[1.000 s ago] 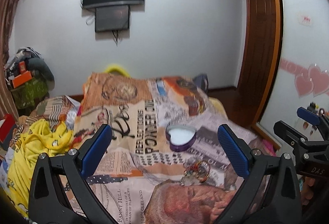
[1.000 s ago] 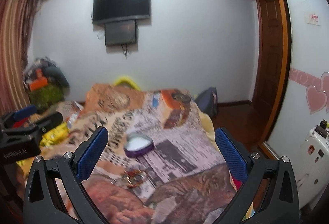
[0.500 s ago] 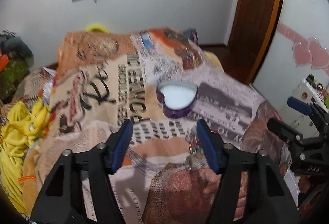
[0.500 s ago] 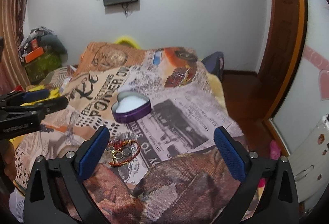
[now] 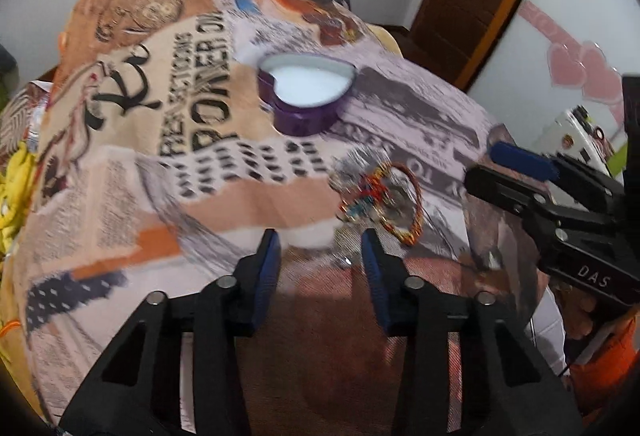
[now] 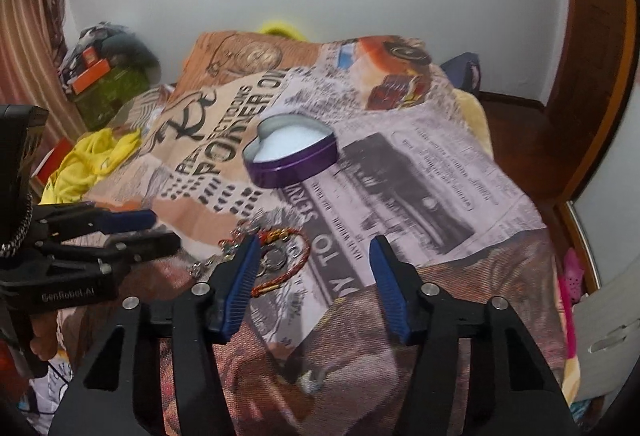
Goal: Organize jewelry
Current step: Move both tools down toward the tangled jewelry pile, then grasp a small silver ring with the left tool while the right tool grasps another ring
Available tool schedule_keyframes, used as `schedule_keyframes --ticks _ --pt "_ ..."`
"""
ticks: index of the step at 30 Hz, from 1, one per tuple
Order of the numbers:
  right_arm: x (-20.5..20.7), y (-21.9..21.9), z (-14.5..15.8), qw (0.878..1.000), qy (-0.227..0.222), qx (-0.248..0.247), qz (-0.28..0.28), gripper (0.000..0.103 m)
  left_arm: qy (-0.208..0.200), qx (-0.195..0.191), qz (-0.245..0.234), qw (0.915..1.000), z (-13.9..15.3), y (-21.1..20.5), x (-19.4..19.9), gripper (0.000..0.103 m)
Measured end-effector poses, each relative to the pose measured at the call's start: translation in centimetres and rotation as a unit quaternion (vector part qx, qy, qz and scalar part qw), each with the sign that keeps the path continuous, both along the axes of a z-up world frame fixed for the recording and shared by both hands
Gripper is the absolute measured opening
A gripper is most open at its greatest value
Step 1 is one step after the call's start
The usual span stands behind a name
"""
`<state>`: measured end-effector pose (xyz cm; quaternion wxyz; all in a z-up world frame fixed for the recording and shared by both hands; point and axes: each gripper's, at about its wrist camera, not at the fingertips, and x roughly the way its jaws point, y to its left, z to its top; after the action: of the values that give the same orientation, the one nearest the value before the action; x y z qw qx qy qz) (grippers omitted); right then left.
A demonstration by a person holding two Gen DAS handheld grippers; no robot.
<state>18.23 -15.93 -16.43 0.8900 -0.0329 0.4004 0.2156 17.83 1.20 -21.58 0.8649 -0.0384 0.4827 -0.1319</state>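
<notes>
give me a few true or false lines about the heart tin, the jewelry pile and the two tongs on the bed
1. The heart-shaped purple tin lies open, its white inside showing. True.
2. The jewelry pile is already inside the tin. False: it lies on the printed blanket, nearer the cameras than the tin and apart from it.
3. The left tongs hold a bangle. False: nothing is between their pads; their jaws have just been closing, with only blanket seen in the gap.
4. The right tongs are empty. True: their jaws have just been closing, with nothing between them; the pile sits by their left finger.
5. The tin has a lid on it. False: no lid covers it.
</notes>
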Motion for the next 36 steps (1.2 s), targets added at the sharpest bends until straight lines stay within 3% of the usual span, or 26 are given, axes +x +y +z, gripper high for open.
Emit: schedule_keyframes --ticks 10,19,36 --pt "0.5 0.8 -1.1 0.999 0.021 0.002 0.029 0.039 0.021 -0.022 -0.01 0.9995 -1.9 -0.6 0.1 0.012" --pt "0.8 2.5 -2.2 0.997 0.045 0.008 0.058 0.026 0.0 -0.015 0.001 0.9999 -1.2 -0.2 -0.5 0.012" --pt "2.6 3.6 -4.4 0.995 0.083 -0.006 0.061 0.023 -0.035 -0.022 0.024 0.9989 0.1 1.0 -0.9 0.012"
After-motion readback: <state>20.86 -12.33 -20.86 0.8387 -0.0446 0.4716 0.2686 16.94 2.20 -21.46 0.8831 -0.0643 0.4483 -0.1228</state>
